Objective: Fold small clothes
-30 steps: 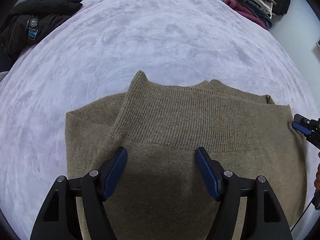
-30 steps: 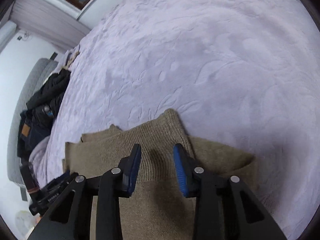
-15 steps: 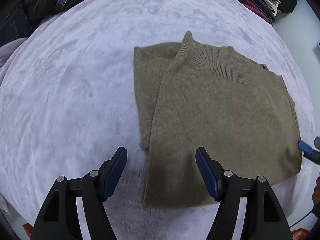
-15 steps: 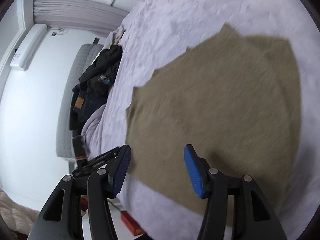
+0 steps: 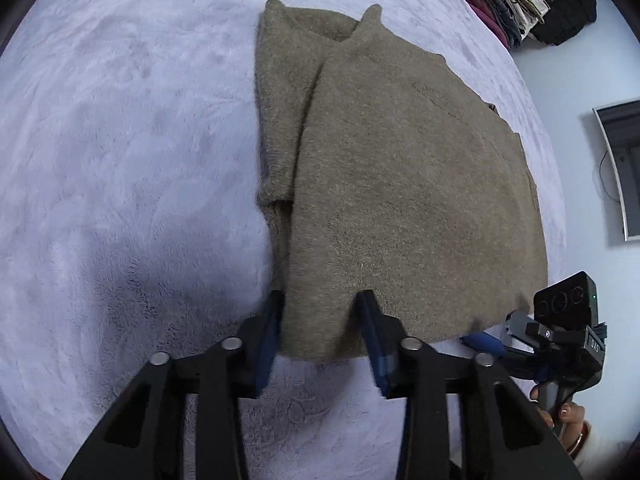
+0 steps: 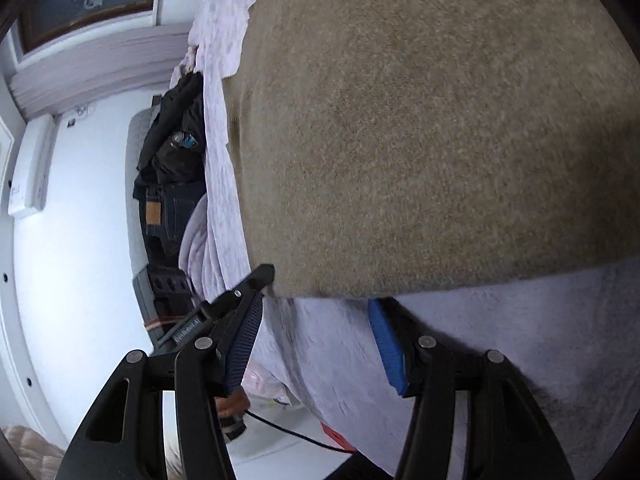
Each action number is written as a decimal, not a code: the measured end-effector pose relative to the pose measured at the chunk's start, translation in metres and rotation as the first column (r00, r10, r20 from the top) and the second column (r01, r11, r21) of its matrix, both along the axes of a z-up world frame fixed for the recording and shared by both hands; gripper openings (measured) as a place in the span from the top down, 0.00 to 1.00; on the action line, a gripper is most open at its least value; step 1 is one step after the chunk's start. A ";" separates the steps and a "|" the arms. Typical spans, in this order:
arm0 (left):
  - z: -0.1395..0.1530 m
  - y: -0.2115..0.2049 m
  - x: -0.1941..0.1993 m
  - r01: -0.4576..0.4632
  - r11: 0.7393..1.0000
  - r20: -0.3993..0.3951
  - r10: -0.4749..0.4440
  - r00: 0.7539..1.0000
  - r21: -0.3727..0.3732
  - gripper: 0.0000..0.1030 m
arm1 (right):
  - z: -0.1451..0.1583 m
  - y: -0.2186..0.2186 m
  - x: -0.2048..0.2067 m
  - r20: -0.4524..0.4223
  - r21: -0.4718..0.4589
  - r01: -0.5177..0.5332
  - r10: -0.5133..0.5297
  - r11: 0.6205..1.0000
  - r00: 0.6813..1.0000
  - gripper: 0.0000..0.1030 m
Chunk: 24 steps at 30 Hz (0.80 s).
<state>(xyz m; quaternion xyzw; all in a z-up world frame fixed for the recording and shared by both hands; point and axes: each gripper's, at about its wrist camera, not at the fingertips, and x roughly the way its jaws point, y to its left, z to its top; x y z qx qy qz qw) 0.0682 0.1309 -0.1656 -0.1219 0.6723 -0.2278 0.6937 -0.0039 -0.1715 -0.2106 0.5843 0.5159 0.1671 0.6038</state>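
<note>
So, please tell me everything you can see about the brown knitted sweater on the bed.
The olive-brown knitted sweater looks soft and fuzzy, like wool. It lies flat, already folded, on the lilac plush bed cover. One folded layer overlaps a narrower strip along its left side, and two pointed corners stick out at the far end. The left gripper straddles its near edge with open jaws; the right gripper is open at the near edge too. A firm grasp is not visible.

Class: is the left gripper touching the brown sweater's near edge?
Touching. The left wrist view shows the left gripper with both fingers against the brown sweater, its near hem bulging between them.
</note>
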 end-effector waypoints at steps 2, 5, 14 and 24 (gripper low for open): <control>-0.001 0.008 0.004 -0.019 0.998 -0.026 0.018 0.999 -0.054 0.80 | -0.003 -0.003 0.004 -0.017 0.030 0.064 -0.063 0.998 0.998 0.82; 0.012 0.012 0.001 0.026 0.999 0.033 -0.025 0.999 -0.035 0.82 | 0.013 -0.004 0.014 0.003 -0.011 0.076 -0.076 0.997 0.997 0.92; 0.001 0.027 -0.019 0.066 0.997 0.083 -0.070 0.994 0.045 0.87 | 0.009 0.003 -0.001 -0.074 -0.156 0.017 -0.029 0.988 0.997 0.92; 0.020 0.052 -0.037 -0.062 0.979 0.144 0.034 0.989 0.195 0.33 | 0.039 0.047 0.012 0.015 -0.150 -0.140 0.144 0.979 0.989 0.44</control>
